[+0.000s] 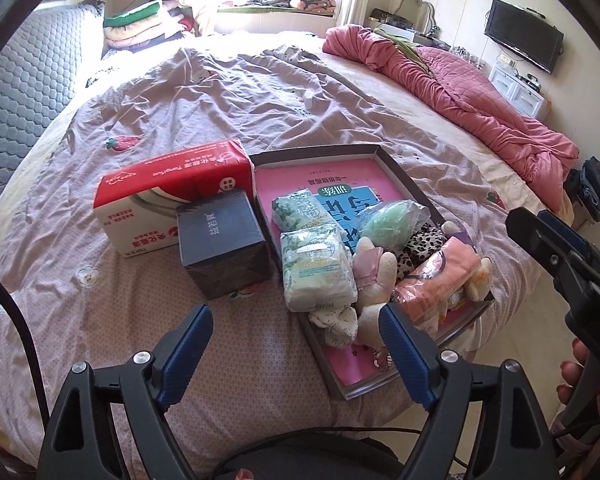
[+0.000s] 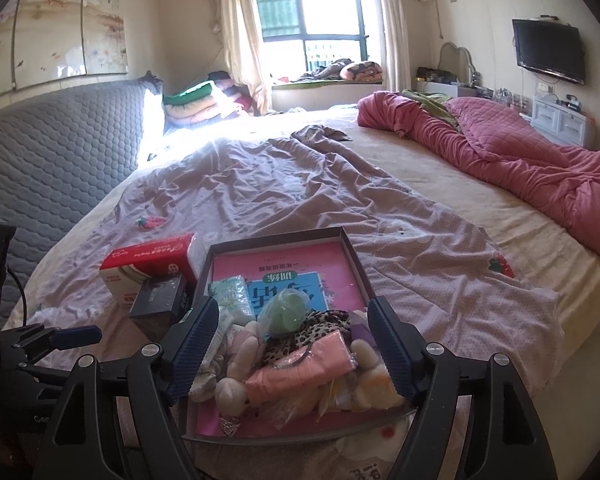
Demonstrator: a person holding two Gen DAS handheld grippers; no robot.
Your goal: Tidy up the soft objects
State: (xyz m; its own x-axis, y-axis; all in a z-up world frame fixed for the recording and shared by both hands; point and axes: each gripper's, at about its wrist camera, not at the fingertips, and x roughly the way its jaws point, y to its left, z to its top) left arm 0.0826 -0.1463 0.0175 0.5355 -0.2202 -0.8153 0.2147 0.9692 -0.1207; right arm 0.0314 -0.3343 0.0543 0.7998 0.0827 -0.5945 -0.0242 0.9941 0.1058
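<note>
Soft goods sit heaped at the near end of the shallow box lid (image 1: 396, 168) on the bedspread (image 1: 180, 92): two green tissue packs (image 1: 318, 268), a bagged green sponge (image 1: 388, 222), a leopard-print cloth (image 1: 416, 246), a pink wrapped pack (image 1: 440, 280), a plush toy (image 1: 374, 276). Red tissue pack (image 1: 172, 196) and dark box (image 1: 224, 246) stand just left of the lid. Left gripper (image 1: 296, 346) and right gripper (image 2: 294, 350) both stand wide apart, nothing between the pads. Judgement: all items light and compressible; film wrappers likely slippery, so pinch tissue packs across the short sides, plush by the body, cloth at a bunched fold.
</note>
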